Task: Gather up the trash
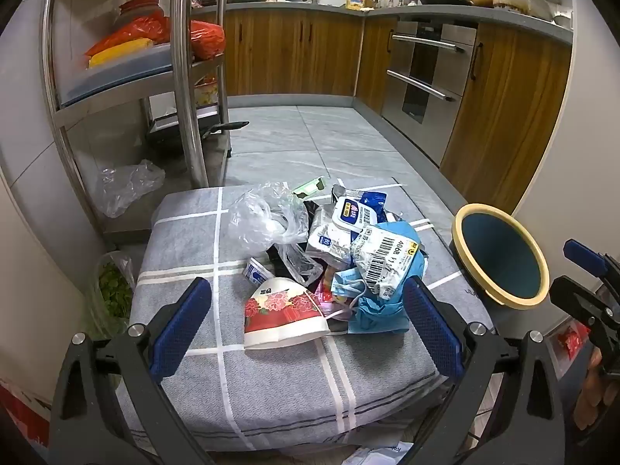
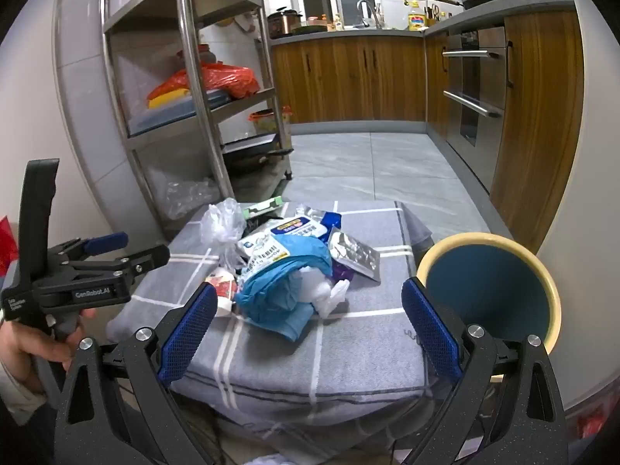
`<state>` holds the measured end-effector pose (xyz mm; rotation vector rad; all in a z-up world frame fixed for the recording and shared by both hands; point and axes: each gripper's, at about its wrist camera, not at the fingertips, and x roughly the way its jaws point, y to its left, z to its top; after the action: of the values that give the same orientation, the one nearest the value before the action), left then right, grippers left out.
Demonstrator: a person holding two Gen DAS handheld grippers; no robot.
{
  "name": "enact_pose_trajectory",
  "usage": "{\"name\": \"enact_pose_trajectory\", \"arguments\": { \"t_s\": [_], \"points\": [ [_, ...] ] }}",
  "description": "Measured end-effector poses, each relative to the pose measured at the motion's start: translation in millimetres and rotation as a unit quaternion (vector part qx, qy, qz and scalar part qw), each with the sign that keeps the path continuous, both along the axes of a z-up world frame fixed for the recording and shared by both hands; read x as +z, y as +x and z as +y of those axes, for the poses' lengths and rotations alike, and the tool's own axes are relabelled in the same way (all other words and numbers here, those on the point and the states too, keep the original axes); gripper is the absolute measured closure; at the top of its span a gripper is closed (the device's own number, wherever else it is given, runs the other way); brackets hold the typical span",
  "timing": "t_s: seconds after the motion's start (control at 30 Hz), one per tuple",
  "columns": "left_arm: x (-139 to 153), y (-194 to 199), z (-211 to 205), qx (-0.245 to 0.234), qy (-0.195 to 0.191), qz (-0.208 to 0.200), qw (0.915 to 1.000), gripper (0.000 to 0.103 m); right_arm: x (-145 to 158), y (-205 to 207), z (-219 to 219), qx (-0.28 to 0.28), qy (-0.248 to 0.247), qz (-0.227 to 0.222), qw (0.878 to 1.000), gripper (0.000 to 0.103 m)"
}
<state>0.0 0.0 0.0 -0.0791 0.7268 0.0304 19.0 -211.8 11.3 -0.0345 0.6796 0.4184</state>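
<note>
From the left wrist view, the left gripper (image 1: 306, 312) hangs above the near part of a grey checked cushion (image 1: 279, 383), its blue-padded jaws spread wide with nothing between the pads. The trash pile (image 1: 333, 248) lies on the middle of the cushion: a red-flowered paper cup (image 1: 283, 319) on its side at the pile's near edge, a clear plastic bag (image 1: 263, 221) on the pile's left, a blue courier bag with a barcode label (image 1: 387, 263) on its right, and a white wipes pack (image 1: 350, 213) behind. A blue bin with a cream rim (image 1: 500, 255) stands just beside the cushion's right edge. The right gripper (image 1: 589, 271) shows past the bin at the frame edge.

From the right wrist view, the right gripper (image 2: 310, 323) is likewise wide apart and empty, above the cushion's (image 2: 348, 352) near right part. The courier bag (image 2: 283, 283) is the nearest part of the pile, with a silver foil pouch (image 2: 354, 252) to its right. The bin (image 2: 492, 290) sits right of the cushion. A hand (image 2: 35, 341) holds the left gripper (image 2: 128, 248) left of the pile.
</note>
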Motion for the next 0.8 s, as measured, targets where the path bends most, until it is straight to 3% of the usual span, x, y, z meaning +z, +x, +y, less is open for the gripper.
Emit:
{"name": "enact_pose_trajectory", "arguments": {
  "t_s": [0.8],
  "points": [
    [-3.7, -0.3, -0.5, -0.003, 0.002, 0.0, 1.0, 0.006, 0.2, -0.7, -1.4, -0.001, 0.0, 0.0, 1.0, 0.007]
  ]
}}
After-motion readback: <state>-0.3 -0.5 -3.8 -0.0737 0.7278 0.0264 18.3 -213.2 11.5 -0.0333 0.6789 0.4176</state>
